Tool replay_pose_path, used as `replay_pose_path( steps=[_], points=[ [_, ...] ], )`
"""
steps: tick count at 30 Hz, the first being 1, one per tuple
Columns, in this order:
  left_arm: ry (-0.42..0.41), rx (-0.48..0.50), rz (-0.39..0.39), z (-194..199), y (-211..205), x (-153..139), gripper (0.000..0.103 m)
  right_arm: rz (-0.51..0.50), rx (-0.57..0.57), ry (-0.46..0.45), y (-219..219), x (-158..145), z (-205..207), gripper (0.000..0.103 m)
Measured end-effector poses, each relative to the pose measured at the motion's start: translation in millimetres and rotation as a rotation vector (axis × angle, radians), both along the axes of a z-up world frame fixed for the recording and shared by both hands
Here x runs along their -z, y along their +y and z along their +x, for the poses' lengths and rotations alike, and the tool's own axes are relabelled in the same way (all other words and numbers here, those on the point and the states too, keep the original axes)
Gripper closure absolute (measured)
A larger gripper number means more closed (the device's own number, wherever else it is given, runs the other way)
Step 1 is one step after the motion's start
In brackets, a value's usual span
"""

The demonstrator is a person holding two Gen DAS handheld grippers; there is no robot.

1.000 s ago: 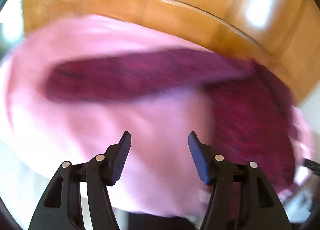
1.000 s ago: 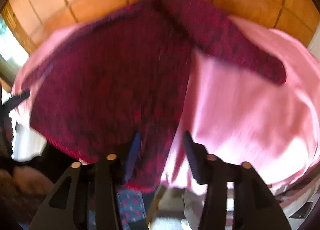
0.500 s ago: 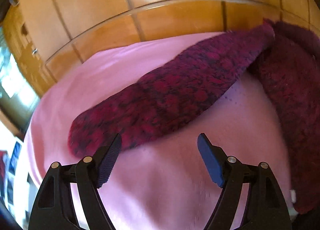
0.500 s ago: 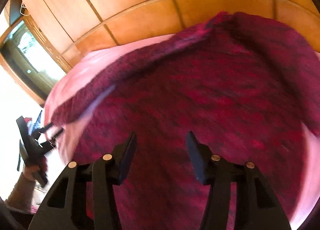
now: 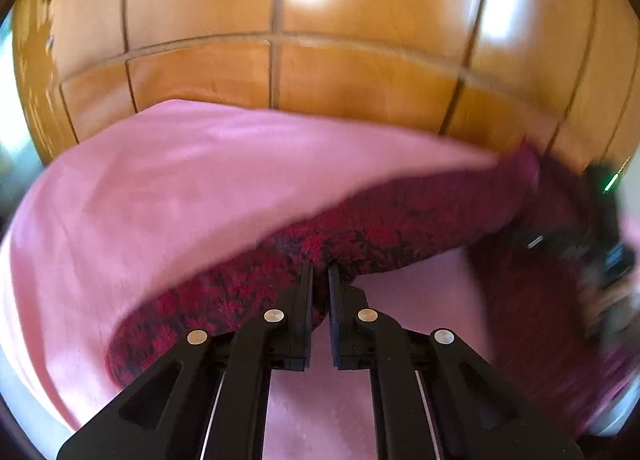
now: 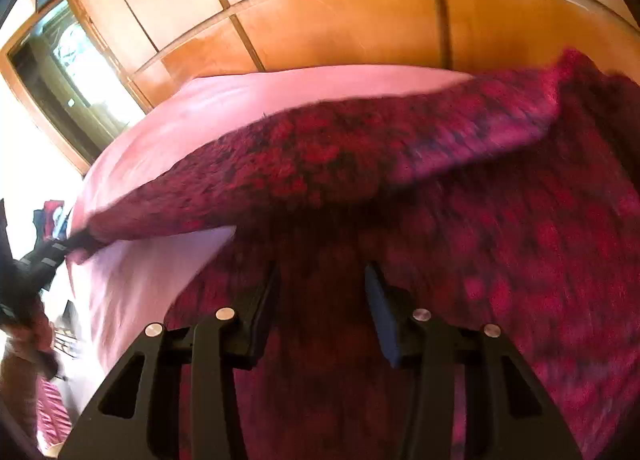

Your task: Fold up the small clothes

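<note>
A dark red knitted sweater (image 6: 500, 244) lies spread on a pink sheet (image 5: 168, 188). Its long sleeve (image 5: 380, 232) stretches out to the left. My left gripper (image 5: 319, 272) is shut on the lower edge of that sleeve, near its middle. In the right wrist view the sleeve (image 6: 320, 156) is lifted, with the left gripper (image 6: 48, 256) pinching it at the far left. My right gripper (image 6: 322, 280) is open, its jaws low over the sweater's body, holding nothing.
Wooden wardrobe panels (image 5: 320, 40) rise behind the pink sheet. A window (image 6: 72, 60) is at the far left in the right wrist view. Striped and dark cloth (image 6: 52, 416) lies beyond the sheet's left edge.
My left gripper moved forward to the sleeve and shut on it; it was open half a second ago. The sleeve is now raised. The right gripper stays open over the sweater body.
</note>
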State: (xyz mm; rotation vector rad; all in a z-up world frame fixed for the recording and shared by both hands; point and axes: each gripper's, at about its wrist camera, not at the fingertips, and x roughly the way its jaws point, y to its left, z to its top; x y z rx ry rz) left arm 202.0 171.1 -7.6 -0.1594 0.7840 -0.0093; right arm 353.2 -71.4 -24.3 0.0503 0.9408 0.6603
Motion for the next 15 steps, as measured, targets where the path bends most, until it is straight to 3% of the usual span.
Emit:
replay_pose_path(
  steps=[5,6,8,13,14,15],
  points=[
    [0.022,-0.073,-0.188,45,43,-33,0.098,0.0,0.056,-0.056,25,-18,59,0.06],
    [0.024,-0.124,-0.211,57,54,-37,0.097,0.001,0.08,-0.06,29,-23,75,0.059],
    [-0.001,-0.267,-0.148,74,76,-51,0.097,0.001,0.109,-0.064,36,-31,100,0.058],
    [-0.035,-0.492,-0.15,83,139,-64,0.097,-0.041,0.199,-0.093,43,-40,132,0.054],
    [-0.039,-0.499,-0.161,76,144,-63,0.09,-0.035,0.202,-0.091,40,-40,130,0.049],
    [-0.043,-0.51,-0.169,67,147,-61,0.061,-0.023,0.197,-0.096,32,-41,123,0.045]
  ],
)
